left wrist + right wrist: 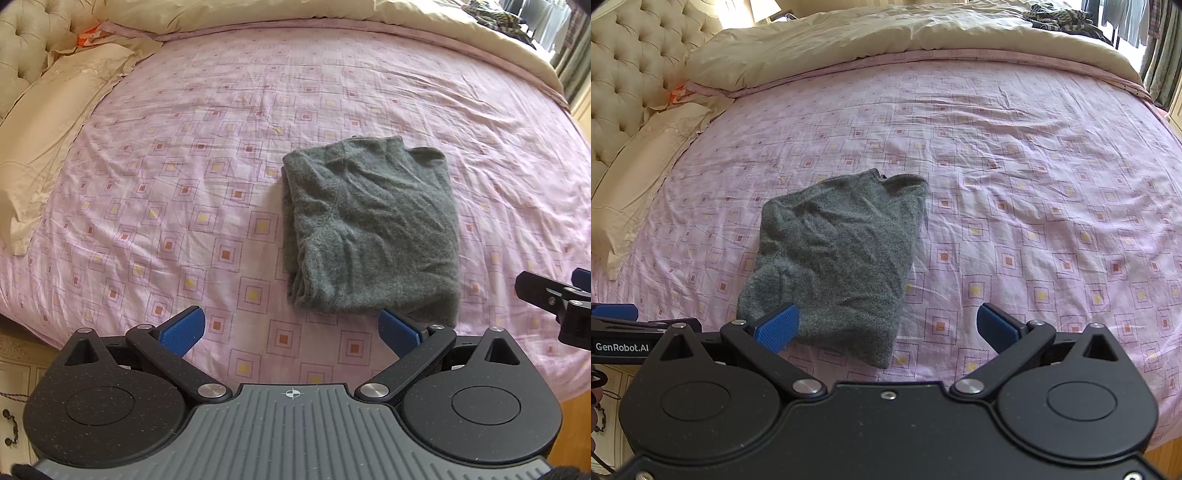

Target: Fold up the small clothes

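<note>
A folded grey sweater (371, 229) is laid on the pink patterned bedsheet (184, 166), just ahead of the left claw (291, 330) and slightly to its right. Ahead-left of the right claw (888, 326) it is seen too. Both claws are spread wide and nothing is held.

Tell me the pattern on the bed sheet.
Pink sheet printed with nested squares, yellow or orange-red at their centres; clearest in the right wrist view.
</note>
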### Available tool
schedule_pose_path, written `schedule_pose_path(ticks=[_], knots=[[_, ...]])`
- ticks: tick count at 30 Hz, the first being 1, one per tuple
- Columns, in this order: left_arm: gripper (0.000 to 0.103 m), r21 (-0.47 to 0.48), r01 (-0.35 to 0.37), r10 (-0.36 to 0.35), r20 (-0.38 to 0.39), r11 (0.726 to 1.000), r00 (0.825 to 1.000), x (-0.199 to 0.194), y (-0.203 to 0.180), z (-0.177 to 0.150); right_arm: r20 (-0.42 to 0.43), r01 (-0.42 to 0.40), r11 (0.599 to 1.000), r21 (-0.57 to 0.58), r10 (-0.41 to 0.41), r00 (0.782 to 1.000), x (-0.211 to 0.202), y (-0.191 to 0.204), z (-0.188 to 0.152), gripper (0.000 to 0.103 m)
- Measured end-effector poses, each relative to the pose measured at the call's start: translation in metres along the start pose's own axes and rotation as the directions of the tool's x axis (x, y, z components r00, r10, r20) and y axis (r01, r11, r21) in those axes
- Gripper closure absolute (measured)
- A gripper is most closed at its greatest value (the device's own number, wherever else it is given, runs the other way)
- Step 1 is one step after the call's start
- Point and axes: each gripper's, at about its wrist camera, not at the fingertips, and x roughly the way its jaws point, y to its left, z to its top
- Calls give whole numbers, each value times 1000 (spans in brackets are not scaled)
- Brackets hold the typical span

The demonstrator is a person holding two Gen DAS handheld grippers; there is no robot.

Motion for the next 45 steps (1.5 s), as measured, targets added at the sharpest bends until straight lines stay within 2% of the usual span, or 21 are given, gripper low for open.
schedule_pose_path(ticks=[22, 34, 45], knots=[[1, -1, 1, -1, 0, 1000, 1000, 1, -3, 1, -20, 10, 1000, -10, -10, 1000, 4, 1, 2, 1], [1, 19, -17, 17, -14, 1000, 1000, 6, -5, 2, -108, 130, 991, -26, -132, 985, 18, 1, 4, 1], [1, 23, -36, 36, -27, 999, 999, 12, -6, 3, -134, 136, 990, -36, -140, 981, 24, 2, 5, 1]])
